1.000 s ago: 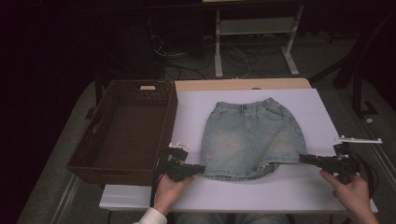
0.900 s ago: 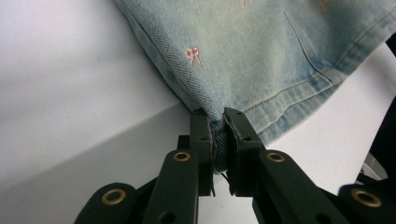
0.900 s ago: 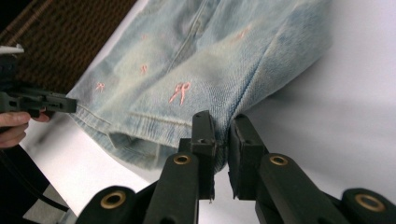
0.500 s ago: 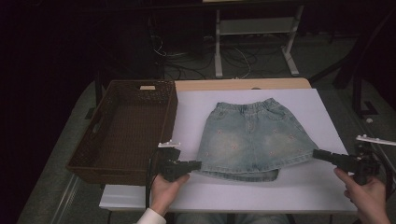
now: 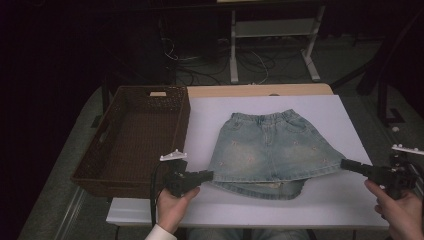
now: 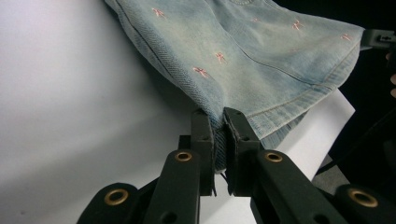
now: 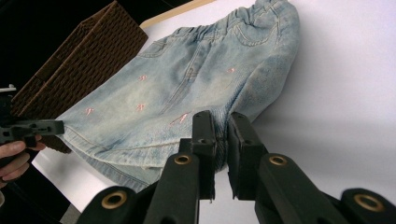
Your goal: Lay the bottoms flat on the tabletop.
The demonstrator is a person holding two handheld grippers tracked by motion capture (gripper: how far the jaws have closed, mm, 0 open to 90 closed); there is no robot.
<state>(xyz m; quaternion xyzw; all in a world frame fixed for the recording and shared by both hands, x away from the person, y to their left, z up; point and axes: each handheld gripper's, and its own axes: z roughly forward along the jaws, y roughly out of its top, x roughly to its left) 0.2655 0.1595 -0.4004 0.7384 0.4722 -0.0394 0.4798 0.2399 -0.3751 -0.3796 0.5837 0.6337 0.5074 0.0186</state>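
gripping denim shorts (image 5: 272,147) by both hem corners, left gripper (image 5: 207,175) and right gripper (image 5: 346,164)

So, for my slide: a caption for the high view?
Both grippers, left and right, pinch the denim shorts' hem corners beside a wicker basket.

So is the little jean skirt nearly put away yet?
Not yet. Done: the left gripper and right gripper are each shut on a bottom corner of the denim skirt, with the hem lifted. Its waistband lies on the white table. Probably left: folding it and moving it into the wicker basket.
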